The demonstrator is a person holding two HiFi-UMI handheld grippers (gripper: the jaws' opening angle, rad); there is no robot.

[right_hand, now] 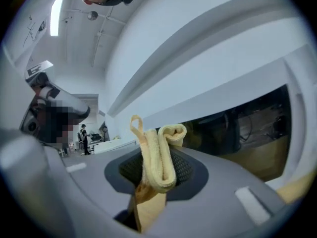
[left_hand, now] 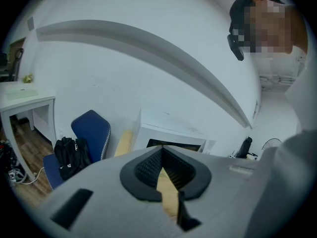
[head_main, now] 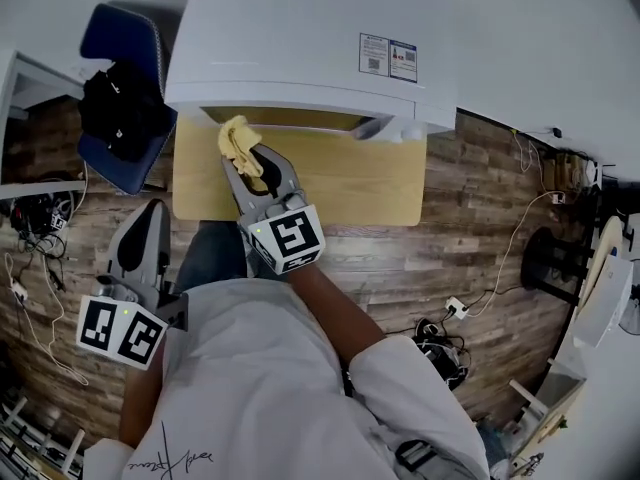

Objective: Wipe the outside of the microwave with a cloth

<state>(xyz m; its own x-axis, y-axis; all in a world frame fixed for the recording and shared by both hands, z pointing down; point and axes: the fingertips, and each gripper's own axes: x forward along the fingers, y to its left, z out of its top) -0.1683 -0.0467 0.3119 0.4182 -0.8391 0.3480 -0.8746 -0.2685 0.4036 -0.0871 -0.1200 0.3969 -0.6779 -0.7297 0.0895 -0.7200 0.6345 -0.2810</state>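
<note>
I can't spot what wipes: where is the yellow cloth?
In the head view the yellow cloth is pinched in the right hand-held gripper, above the wooden table, near the front of the white microwave.

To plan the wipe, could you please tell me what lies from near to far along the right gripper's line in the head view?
White shirt → right gripper → yellow cloth held in its jaws → microwave.
</note>
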